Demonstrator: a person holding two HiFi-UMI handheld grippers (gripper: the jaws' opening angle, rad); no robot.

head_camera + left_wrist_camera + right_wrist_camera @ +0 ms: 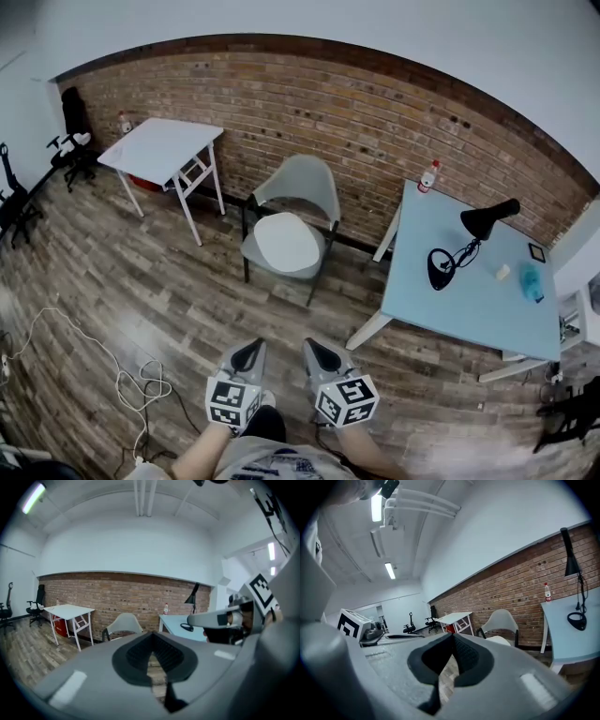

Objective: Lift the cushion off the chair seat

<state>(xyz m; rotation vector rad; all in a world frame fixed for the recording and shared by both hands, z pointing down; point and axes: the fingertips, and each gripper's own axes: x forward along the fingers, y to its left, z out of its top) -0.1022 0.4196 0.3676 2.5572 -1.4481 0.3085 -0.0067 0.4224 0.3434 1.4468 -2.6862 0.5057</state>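
Observation:
A grey shell chair (298,183) stands against the brick wall, with a white round cushion (285,242) lying on its seat. Both grippers hover near the bottom of the head view, well short of the chair, with wooden floor between. My left gripper (250,349) and right gripper (318,347) sit side by side, pointing toward the chair, each shut on nothing. In the left gripper view the shut jaws (151,635) aim at the chair (123,622). The right gripper view shows its shut jaws (452,636) left of the chair (502,619) and cushion (499,640).
A white table (165,144) stands left of the chair. A light blue table (469,281) on the right carries a black desk lamp (461,247) and a bottle (428,175). A white cable (131,377) lies coiled on the floor at left. Black office chairs (75,131) stand far left.

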